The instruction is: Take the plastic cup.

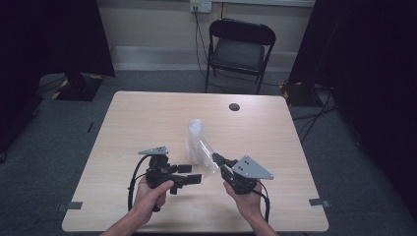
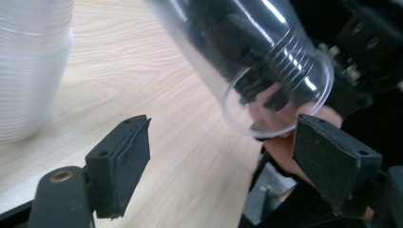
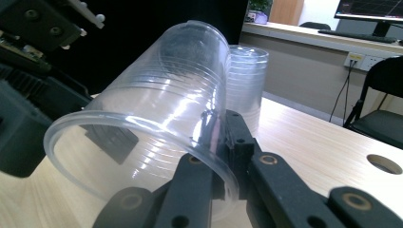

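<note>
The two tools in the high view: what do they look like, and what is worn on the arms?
Both tools, left tool and right tool, are black, each with a grey three-cornered plate on top and a black cable trailing behind. Their jaws carry flat black pads. The forearms are bare; no sleeves are visible.

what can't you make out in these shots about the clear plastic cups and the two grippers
- Number of cups in the upright stack of clear plastic cups: walls overlap in the right gripper view, too small in the high view.
- Top of that stack: cut off by the upper edge in the left gripper view.
- Rim of the tilted clear plastic cup held by the right gripper: cut off in the left gripper view.
- Left gripper: body off frame.
</note>
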{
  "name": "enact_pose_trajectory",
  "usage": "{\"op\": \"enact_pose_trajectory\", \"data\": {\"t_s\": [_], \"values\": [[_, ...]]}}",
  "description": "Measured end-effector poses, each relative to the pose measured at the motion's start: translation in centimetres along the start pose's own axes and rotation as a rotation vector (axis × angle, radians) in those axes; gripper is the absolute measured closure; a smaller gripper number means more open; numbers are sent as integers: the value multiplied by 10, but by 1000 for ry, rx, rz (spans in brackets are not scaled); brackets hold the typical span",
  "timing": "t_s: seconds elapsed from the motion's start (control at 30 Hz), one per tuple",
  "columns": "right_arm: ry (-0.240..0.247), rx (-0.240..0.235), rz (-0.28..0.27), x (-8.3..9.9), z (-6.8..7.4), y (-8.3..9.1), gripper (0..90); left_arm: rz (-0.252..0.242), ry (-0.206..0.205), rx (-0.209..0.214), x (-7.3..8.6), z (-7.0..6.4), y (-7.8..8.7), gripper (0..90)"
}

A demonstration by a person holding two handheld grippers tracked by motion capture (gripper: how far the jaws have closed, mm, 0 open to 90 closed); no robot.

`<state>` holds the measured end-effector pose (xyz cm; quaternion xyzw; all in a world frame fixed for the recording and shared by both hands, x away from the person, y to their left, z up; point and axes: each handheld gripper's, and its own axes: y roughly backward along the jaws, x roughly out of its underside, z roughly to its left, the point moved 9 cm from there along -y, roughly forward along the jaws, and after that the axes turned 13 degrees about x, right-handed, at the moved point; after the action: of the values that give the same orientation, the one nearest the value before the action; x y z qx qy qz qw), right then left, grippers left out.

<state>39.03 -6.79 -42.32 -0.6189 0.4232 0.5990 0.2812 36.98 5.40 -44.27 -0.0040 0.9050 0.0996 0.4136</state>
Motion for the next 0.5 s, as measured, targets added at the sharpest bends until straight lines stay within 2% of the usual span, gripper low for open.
{"op": "enact_pose_trajectory", "data": {"t_s": [0.1,0.17,0.3,0.37,0.5], "values": [[-5,-2,6,0,-3,1,888,15,-19,-14,1,1,1,211],[-21,-4,21,1,-6,1,881,48,-56,-20,4,2,0,217],[-40,-15,47,3,-10,1,875,75,-128,-88,6,7,2,216],[-45,-24,59,4,-11,0,871,76,-135,-97,6,7,3,213],[-55,-41,87,6,-13,0,853,93,-195,-173,6,13,6,247]]}}
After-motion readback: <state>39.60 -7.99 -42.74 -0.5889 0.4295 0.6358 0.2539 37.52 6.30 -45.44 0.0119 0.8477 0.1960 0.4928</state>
